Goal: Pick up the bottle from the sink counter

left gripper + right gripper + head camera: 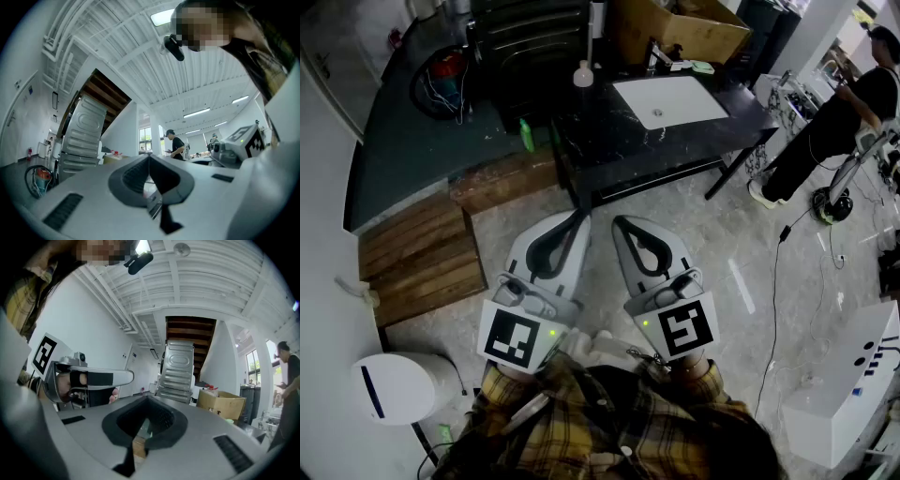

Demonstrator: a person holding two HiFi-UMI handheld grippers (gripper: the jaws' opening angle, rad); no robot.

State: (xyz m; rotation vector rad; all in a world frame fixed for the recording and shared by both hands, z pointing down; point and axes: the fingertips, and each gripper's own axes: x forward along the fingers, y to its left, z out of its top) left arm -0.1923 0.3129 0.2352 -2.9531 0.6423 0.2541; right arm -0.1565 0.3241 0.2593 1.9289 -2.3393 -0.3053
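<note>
Left arm pose: the left hand-held gripper point(580, 216) is held close to the person's chest, low over the floor, its nose aimed forward at the tabletop point(609, 150).
Right arm pose: the right hand-held gripper point(620, 223) sits just beside it, angled slightly inward, so the two noses come near each other.
Left jaws: pressed together with nothing between them, as the left gripper view point(149, 158) shows.
Right jaws: pressed together as well and carrying nothing point(147, 401).
Bottle: the bottle point(583, 74), pale with a narrow neck, stands upright on the dark tabletop to the left of the white sink point(670, 98).
Bottle to grippers: well apart from both, ahead of the noses and nearly in line with the left one.
Hidden: the person's hands lie mostly under the marker cubes in the head view.
Hard to make out: both gripper views tilt up at the ceiling and far walls, and the gripper bodies cover the tabletop; the bottle's cap and print are too small to tell.
</note>
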